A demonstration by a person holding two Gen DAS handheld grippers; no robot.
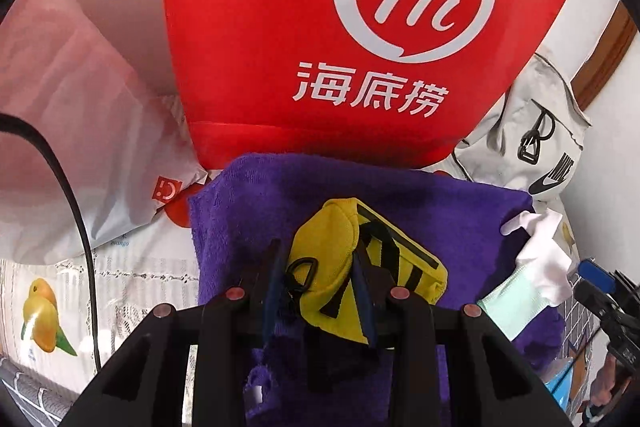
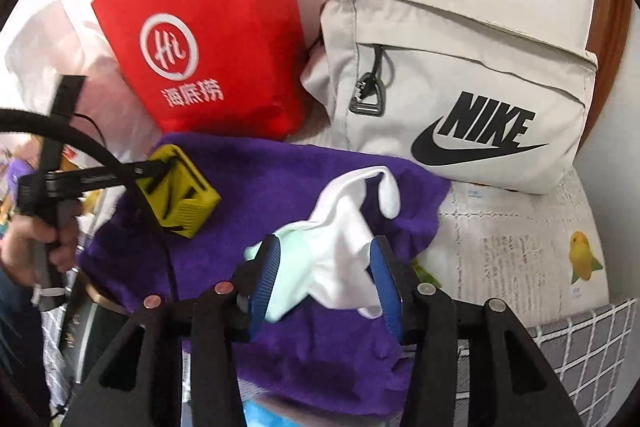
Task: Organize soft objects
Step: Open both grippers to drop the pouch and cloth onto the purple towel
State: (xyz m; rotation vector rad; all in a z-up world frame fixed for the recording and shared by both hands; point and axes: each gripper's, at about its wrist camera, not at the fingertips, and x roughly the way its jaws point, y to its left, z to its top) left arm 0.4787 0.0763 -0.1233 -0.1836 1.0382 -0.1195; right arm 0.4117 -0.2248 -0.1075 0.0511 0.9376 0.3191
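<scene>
Yellow fabric pouch with black stripes (image 1: 360, 259) sits clamped between the left gripper (image 1: 320, 267) fingers, held just above the purple terry towel (image 1: 460, 211), with the red paper bag (image 1: 320, 27) beyond the tips. To its right, the right gripper (image 2: 326, 279) stands parted around the white and mint glove (image 2: 340, 239), whose cuff looks barely touched by the pads. The step in hand seems to be setting items on the towel; next, the left jaws need to loosen and the right to withdraw cleanly.

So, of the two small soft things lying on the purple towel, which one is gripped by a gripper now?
The yellow pouch: the left gripper pinches it. The white glove only lies between the right gripper's open fingers on the purple towel.
</scene>
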